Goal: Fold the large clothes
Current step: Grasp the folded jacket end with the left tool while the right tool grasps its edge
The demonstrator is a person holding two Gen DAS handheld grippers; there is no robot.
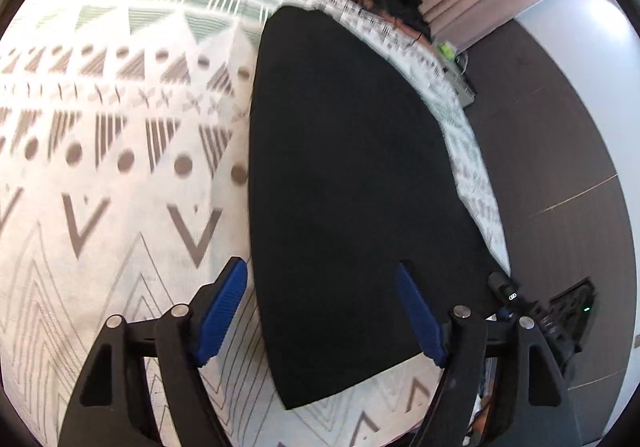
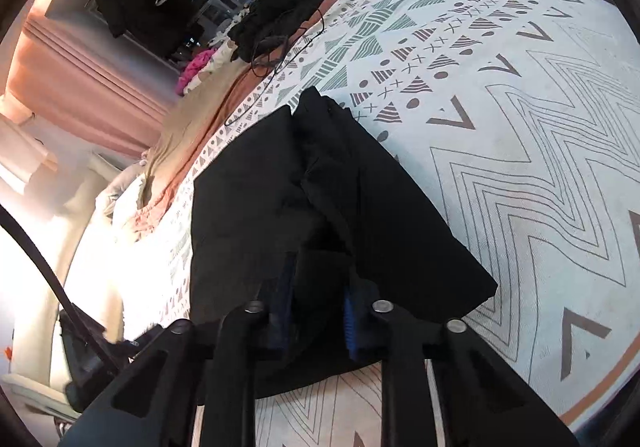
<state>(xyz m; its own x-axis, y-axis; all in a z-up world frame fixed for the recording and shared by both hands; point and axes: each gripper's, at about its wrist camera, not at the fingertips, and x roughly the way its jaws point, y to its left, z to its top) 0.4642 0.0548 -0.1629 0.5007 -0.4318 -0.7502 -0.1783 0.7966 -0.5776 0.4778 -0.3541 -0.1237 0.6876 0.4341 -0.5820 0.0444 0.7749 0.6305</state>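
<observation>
the black garment (image 1: 344, 183) lies spread flat on a bed cover (image 1: 120, 151) printed with grey and green triangles, dots and zigzags. in the left wrist view it shows as one dark, featureless shape; no seams, sleeves or collar can be made out, so what kind of garment it is stays unclear. the left hand-held gripper (image 1: 322, 311) hovers over the garment's near left edge with its blue-padded fingers (image 1: 222, 311) spread apart, one over the cover and one over the cloth, nothing pinched between them. this view is blurred, most of all across the cover's pattern.

in the right wrist view the right hand-held gripper (image 2: 318, 311) has its jaws drawn in on a bunched fold of the garment (image 2: 280, 199), which rises as a ridge from the fingers; the cloth drapes over the blue pads (image 2: 350, 323) and hides most of them. beyond the cover lie a dark heap of other clothes (image 2: 288, 11) and a thin black cable (image 2: 280, 59), their details too small to tell. the far left is washed out by glare.
</observation>
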